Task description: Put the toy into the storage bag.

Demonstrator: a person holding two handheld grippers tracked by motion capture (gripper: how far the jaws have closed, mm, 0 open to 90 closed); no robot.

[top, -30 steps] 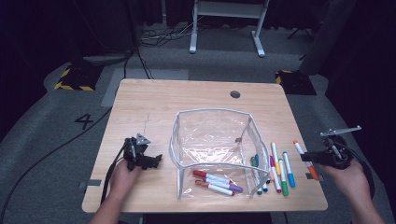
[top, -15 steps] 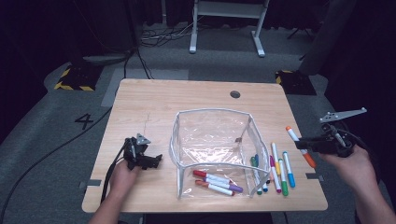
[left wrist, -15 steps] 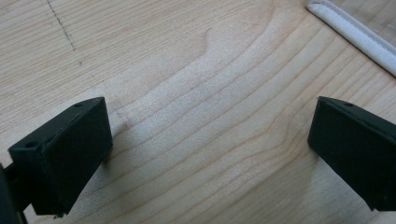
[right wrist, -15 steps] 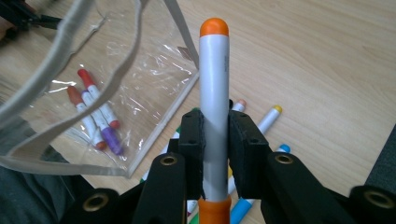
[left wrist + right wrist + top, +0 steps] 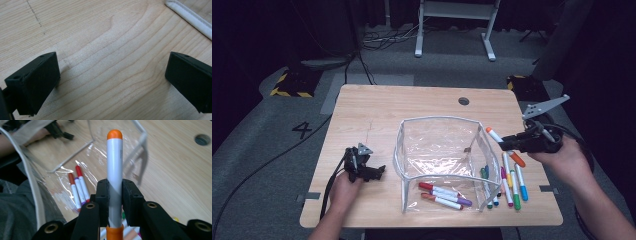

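Taking the clear pouch [image 5: 439, 165] as landmark: nearest the person, inside its front end, three markers [image 5: 444, 194] already lie on the bottom. Just right of the pouch a row of loose markers [image 5: 507, 179] waits on the bench [image 5: 377, 107]. To the pouch's left, the left tool [image 5: 371, 172] rests on the bench with its jaws spread wide and nothing between them. Right of the pouch and above its rim, the right tool [image 5: 511, 142] is clamped on an orange-capped marker [image 5: 493, 134]. That marker's long axis runs along the tool, capped tip aimed at the pouch opening, slightly raised.

The step in hand looks like carrying this marker over for loading. The next move likely calls for bringing the tip over the right wall, lowering it inside, then letting go.
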